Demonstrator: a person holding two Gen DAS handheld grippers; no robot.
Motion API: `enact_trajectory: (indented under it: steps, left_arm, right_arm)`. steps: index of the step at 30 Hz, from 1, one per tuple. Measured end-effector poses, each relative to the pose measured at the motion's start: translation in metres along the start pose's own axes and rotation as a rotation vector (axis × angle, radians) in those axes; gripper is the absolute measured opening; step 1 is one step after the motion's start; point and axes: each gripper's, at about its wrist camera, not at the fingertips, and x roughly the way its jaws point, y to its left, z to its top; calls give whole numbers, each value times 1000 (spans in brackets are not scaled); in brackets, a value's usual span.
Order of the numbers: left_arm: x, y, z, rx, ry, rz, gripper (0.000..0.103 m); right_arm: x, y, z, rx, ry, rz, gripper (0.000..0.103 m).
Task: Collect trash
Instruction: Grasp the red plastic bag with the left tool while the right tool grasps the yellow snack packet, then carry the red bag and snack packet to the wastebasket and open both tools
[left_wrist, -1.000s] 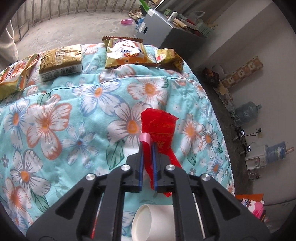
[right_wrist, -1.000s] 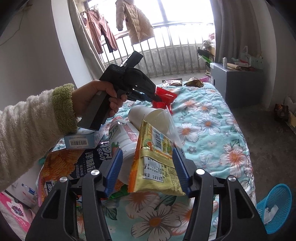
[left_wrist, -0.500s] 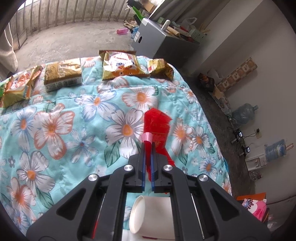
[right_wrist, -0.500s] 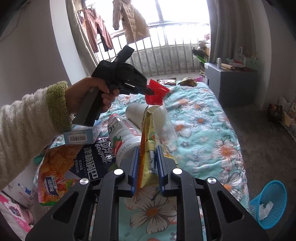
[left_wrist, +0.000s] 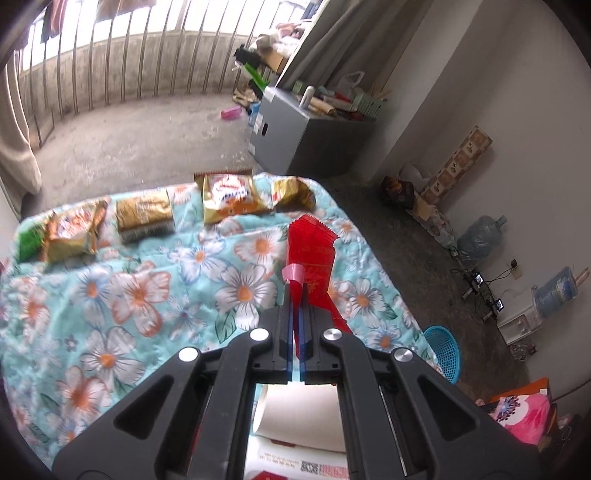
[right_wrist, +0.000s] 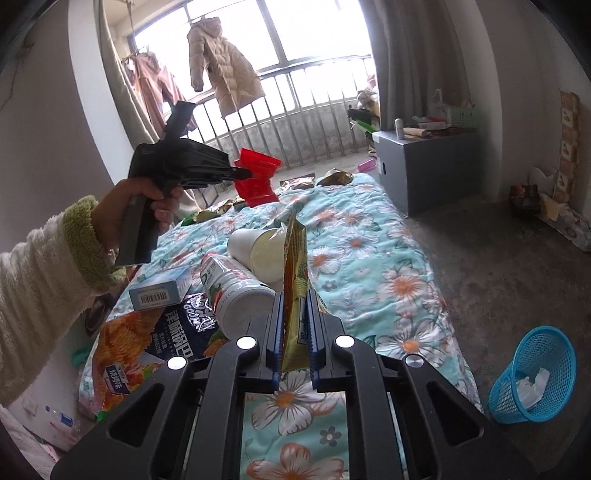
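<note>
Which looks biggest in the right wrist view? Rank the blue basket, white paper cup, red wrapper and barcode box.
1. Blue basket, on the floor beside the bed.
2. White paper cup, lying on its side.
3. Red wrapper and barcode box look alike; the wrapper is farther off, so no ranking.

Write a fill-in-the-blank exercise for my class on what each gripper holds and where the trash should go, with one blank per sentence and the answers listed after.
1. The left gripper is shut on a ______ wrapper.
2. The right gripper is shut on a snack packet coloured mostly ______.
3. The blue basket stands on the ______, beside the bed.
4. The white paper cup lies on its ______ on the bed.

Answers: red; yellow; floor; side
</note>
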Motion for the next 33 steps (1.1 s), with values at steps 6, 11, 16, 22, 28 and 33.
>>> enact_trajectory:
  steps: [6, 11, 16, 22, 28, 33]
  left_arm:
    - [-43, -25, 4, 73, -73, 24, 0]
    - [-71, -51, 1, 144, -109, 39, 0]
    - [-91, -88, -6, 215, -127, 44, 0]
    - [-96, -137, -19, 301, -121, 13, 0]
    - [-86, -198, -36, 398, -108, -36, 0]
    - [-63, -248, -54, 454, -87, -91, 0]
  right_arm:
    - [-20, -6, 1, 12, -44, -11, 11]
    - [-35, -12, 1, 35, -78, -11, 11]
    - [-53, -21, -2, 60, -115, -23, 11]
    - [-76, -39, -5, 104, -167, -53, 11]
    - [-99, -73, -12, 193, -214, -84, 11]
    - [-115, -105, -21, 267, -250, -127, 11]
